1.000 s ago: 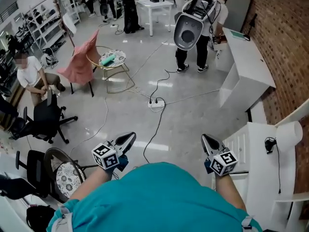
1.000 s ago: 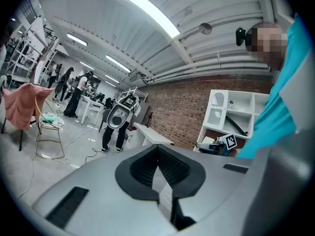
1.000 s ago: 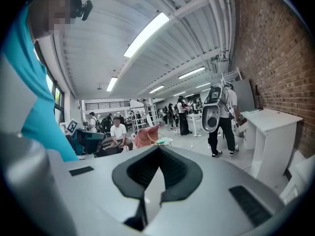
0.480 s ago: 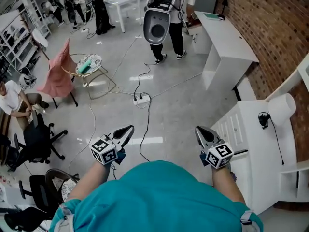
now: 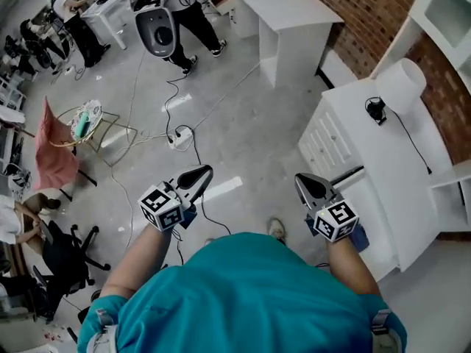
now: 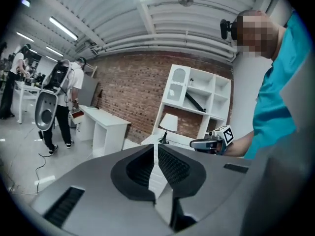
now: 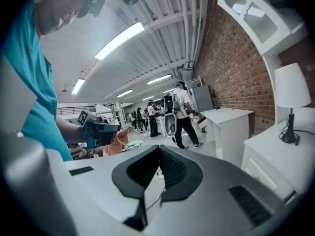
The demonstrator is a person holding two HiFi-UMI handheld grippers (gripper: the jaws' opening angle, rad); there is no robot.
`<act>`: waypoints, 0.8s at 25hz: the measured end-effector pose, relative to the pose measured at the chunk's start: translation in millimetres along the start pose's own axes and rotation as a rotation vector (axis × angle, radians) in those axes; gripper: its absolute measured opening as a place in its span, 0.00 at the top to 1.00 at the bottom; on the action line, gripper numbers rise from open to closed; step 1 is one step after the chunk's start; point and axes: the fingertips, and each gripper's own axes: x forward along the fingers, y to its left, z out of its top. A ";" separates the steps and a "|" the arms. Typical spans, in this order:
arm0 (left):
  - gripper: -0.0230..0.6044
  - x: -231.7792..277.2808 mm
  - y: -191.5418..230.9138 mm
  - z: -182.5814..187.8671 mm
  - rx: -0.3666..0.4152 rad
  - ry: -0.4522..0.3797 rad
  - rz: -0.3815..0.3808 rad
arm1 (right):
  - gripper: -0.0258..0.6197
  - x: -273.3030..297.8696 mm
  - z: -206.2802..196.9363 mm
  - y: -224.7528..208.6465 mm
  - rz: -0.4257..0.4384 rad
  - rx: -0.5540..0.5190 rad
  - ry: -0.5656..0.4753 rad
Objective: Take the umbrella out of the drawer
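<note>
A: Step in hand?
B: Approach, by the look of it. Nothing opened yet. Holding both claws out in front of the torso, over bare floor, with the dresser off to the right.

A: Claws?
B: Left gripper: pressed fully together, nothing betw. the jaws. Right gripper: same, pads meeting, empty.

A: Umbrella?
B: Not in sight in any view. Presumably inside one of the drawers on the dresser front. Appear shut from above. Dark bar poking out at the near end of that front; can't tell what.

A: Next move?
B: Prob. turn right to face the drawer fronts, spread one claw, catch a pull, draw it out. Then reach in w/ the other for the umbrella. Which drawer: unknown. May take more than one try.

A: Room and edges?
B: Plenty of open floor in front of the drawers. Mind the cable trailing from the power strip, just under the left gripper's side. Desk well apart, up by the brick wall. On the dresser top: lamp at the far end, cord running along the surface. Best to stay below that top edge when pulling. Right gripper near the dresser's front corner, so little slack there for a wide swing.
</note>
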 end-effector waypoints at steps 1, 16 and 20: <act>0.94 19.0 -6.4 -2.5 0.011 0.025 -0.037 | 0.92 -11.4 -4.3 -9.2 -0.027 0.013 -0.005; 0.73 281.3 -198.0 -105.3 0.367 0.458 -0.671 | 0.92 -242.8 -93.8 -127.0 -0.517 0.227 -0.117; 0.71 331.3 -261.0 -151.7 0.515 0.559 -0.822 | 0.92 -304.0 -127.0 -145.2 -0.636 0.283 -0.132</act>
